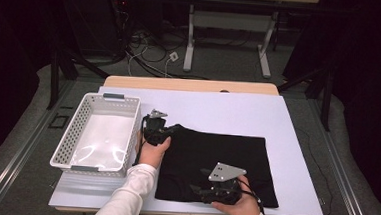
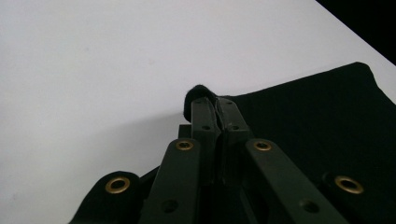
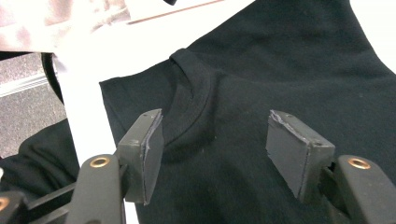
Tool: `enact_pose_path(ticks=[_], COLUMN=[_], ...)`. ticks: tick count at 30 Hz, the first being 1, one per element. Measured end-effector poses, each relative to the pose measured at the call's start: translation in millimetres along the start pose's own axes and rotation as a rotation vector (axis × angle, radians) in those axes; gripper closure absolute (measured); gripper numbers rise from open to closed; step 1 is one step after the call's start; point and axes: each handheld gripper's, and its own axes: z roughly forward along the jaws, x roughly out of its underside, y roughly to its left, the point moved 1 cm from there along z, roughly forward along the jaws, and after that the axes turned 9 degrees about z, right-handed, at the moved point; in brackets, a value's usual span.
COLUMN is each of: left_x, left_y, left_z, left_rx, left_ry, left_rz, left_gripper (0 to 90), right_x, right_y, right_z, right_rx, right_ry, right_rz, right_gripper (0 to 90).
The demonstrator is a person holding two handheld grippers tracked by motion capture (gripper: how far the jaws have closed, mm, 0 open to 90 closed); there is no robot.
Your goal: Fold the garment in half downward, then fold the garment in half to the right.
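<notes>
White table (image 1: 238,108) is holding a black T-shirt (image 1: 215,164) beside an empty white basket (image 1: 63,142). Left gripper (image 2: 212,105) is pinching its far corner; right gripper (image 3: 217,144) is hanging open above the collar (image 3: 187,88). Folding is barely starting.

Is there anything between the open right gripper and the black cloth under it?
Nothing visible. The right gripper hangs with jaws apart directly over the black cloth, near its collar.
</notes>
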Motion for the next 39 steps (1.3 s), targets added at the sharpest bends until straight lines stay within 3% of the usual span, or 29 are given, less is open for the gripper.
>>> enact_pose_path(ticks=[5,12,17,31,39], left_x=[-1.8,-9.8,-16.1,-14.4,-10.1], left_y=[-0.3,-14.4,-19.6,-10.5,-2.6], left_z=[-1.8,-1.5,1.3,-0.5,-2.0], left_rx=[0.018,0.061,0.071,0.071,0.072], left_ry=[-0.007,-0.008,-0.004,0.006,0.012], left_rz=[-0.011,0.022,0.039,0.025,0.008], left_gripper=[87.8,87.8,87.8,87.8,87.8], right_x=[-3.5,-6.7,-8.9,-21.3,-24.0], right_y=[1.9,8.1,13.3,39.2,48.4], right_z=[7.5,9.8,15.7,51.4,66.1], right_rx=[0.001,0.007,-0.017,-0.093,-0.105], right_ry=[0.005,-0.009,0.007,0.043,0.081], right_rz=[0.0,-0.04,-0.031,-0.041,-0.078], right_gripper=[36.3,36.6,38.4,43.7,47.1])
